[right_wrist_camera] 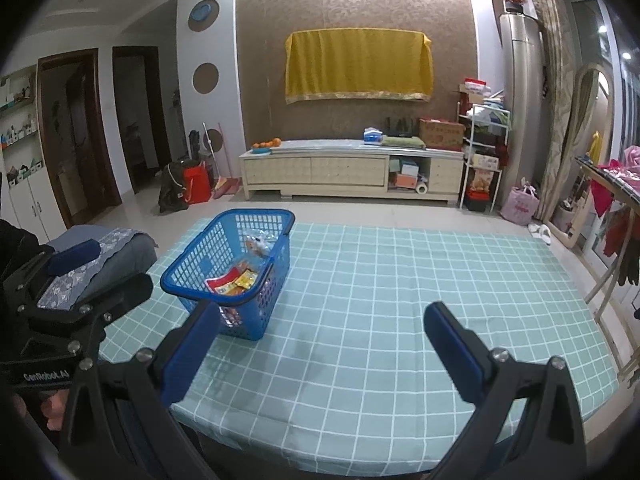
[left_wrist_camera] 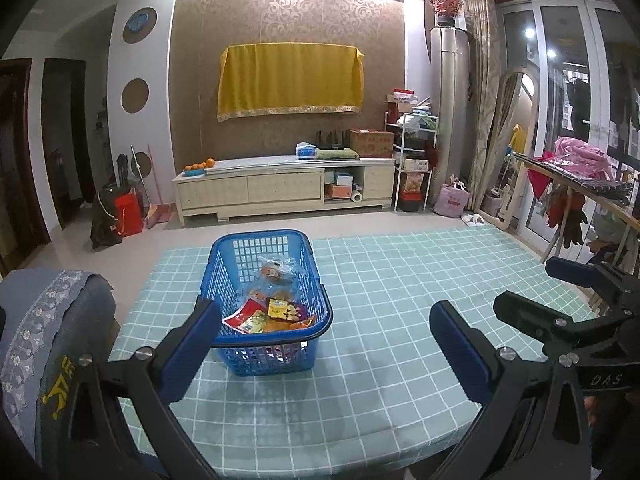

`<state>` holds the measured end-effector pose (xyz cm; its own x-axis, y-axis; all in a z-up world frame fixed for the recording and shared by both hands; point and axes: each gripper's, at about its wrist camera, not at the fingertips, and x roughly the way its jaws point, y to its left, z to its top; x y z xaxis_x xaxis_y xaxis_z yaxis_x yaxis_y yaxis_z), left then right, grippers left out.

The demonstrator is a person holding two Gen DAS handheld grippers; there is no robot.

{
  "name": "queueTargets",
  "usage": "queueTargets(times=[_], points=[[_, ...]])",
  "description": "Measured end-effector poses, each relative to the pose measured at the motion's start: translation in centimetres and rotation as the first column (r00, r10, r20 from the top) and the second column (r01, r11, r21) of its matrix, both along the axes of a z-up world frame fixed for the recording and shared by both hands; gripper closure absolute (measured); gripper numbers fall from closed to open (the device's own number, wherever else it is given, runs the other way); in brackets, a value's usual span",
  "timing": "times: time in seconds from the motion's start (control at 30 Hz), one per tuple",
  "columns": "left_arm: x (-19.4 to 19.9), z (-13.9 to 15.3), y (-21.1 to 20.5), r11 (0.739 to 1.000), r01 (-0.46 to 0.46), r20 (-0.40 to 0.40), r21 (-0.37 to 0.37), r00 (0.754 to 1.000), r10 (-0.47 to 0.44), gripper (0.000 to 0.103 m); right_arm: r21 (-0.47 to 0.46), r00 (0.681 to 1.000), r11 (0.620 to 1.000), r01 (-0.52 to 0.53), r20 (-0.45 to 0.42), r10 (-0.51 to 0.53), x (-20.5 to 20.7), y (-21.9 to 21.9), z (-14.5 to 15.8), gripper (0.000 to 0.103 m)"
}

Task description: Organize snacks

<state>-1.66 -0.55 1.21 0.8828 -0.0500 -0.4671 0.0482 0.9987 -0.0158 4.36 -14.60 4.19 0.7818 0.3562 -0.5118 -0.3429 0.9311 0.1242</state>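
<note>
Left wrist view first: your left gripper (left_wrist_camera: 324,336) hangs above the near part of the table (left_wrist_camera: 400,320), its 2 blue-padded fingers (left_wrist_camera: 192,344) spread wide with nothing between them. Its left finger overlaps the near left corner of the blue basket (left_wrist_camera: 240,264) in this view; whether it touches the rim, you cannot tell. The basket stands upright on the teal checked tablecloth, left of the table's middle, and holds the snack packets (left_wrist_camera: 264,316): a red one and yellow ones at the near end, and a clear bag (left_wrist_camera: 276,268) further back. No packets lie on the cloth outside it.

At the right edge of that view you see your right gripper (left_wrist_camera: 532,292), beside the left one and apart from the basket.

Right wrist view: your right gripper (right_wrist_camera: 322,332) is also spread wide and empty, over bare cloth. From here the basket (right_wrist_camera: 192,264) sits to the far left of the fingers, with the packets (right_wrist_camera: 232,280) visible inside. Your left gripper (right_wrist_camera: 96,268) shows at the left edge, near a cushioned chair back (right_wrist_camera: 120,248) draped with a patterned cloth.

Across the far side of the room, a low TV cabinet (left_wrist_camera: 280,184) stands under a yellow cloth (left_wrist_camera: 288,80) on the wall.
</note>
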Motion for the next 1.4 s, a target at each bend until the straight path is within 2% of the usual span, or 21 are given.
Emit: queueTargets(times=[1.4], points=[[-0.42, -0.09, 0.37, 1.000, 0.006, -0.024, -0.022, 1.000, -0.007, 0.000, -0.019, 1.000, 1.000, 0.001, -0.012, -0.001, -0.32, -0.40, 0.05, 0.000]])
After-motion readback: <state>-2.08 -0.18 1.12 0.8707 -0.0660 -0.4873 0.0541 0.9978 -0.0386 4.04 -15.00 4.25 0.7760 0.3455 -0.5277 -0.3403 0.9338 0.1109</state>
